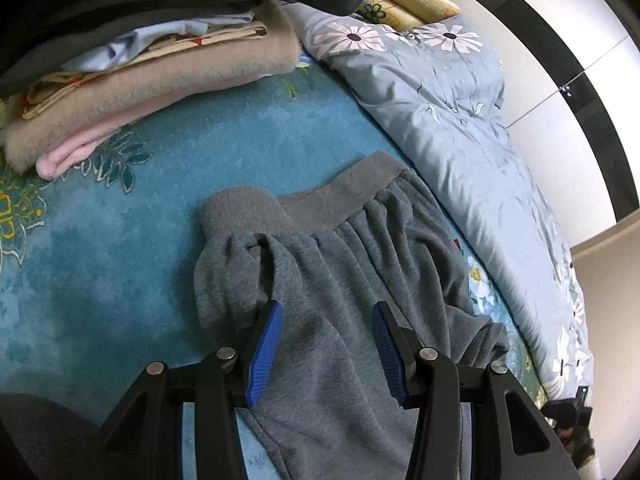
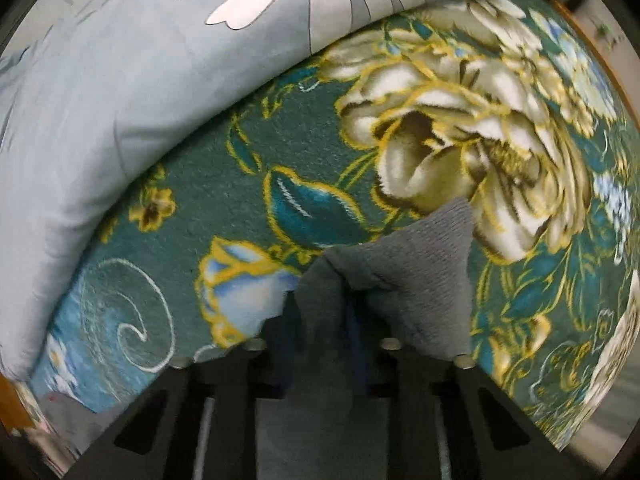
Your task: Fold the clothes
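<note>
On the bed's teal floral plush blanket, ahead of the left tool: grey fleece sweatpants with ribbed waistband, spread flat. Left tool: fingers apart, hovering over the cloth. Right tool: clamped on a ribbed grey cuff. Step, judged: folding a leg over. Next: carry cuff toward waistband, align edges.
</note>
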